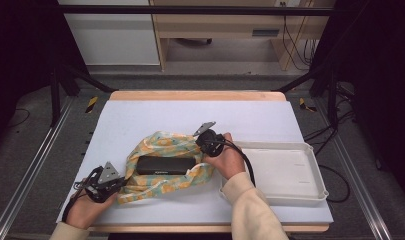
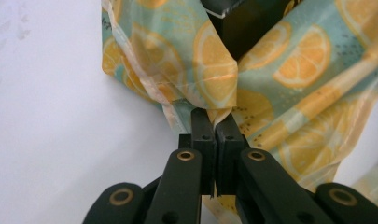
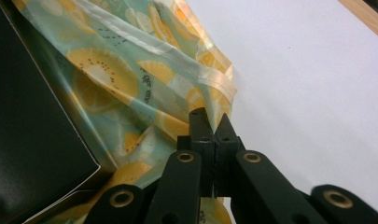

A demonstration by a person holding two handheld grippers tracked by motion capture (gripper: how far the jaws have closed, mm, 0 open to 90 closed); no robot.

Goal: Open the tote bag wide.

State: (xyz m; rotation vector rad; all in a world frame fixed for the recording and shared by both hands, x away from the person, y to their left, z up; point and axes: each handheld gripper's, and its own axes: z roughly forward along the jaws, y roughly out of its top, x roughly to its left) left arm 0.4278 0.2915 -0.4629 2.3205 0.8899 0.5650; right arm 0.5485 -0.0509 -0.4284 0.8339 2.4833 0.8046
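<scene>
Pinching the lemon-print cloth (image 1: 162, 165) at opposite ends, both pairs of jaws are closed on fabric — the left gripper (image 2: 213, 122) clamps a bunched corner, the right gripper (image 3: 211, 122) a hemmed edge. Between the two grips, the black box (image 1: 165, 165) lies on the cloth — on the white table (image 1: 140, 117), a white tray (image 1: 285, 172) beyond the right hand (image 1: 225, 160).

White table (image 1: 140, 115): lemon-print cloth (image 1: 160, 142), tray (image 1: 285, 172).

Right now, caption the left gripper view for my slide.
Left gripper shut on a fold of the lemon-print cloth beside the black box on the white table.
</scene>
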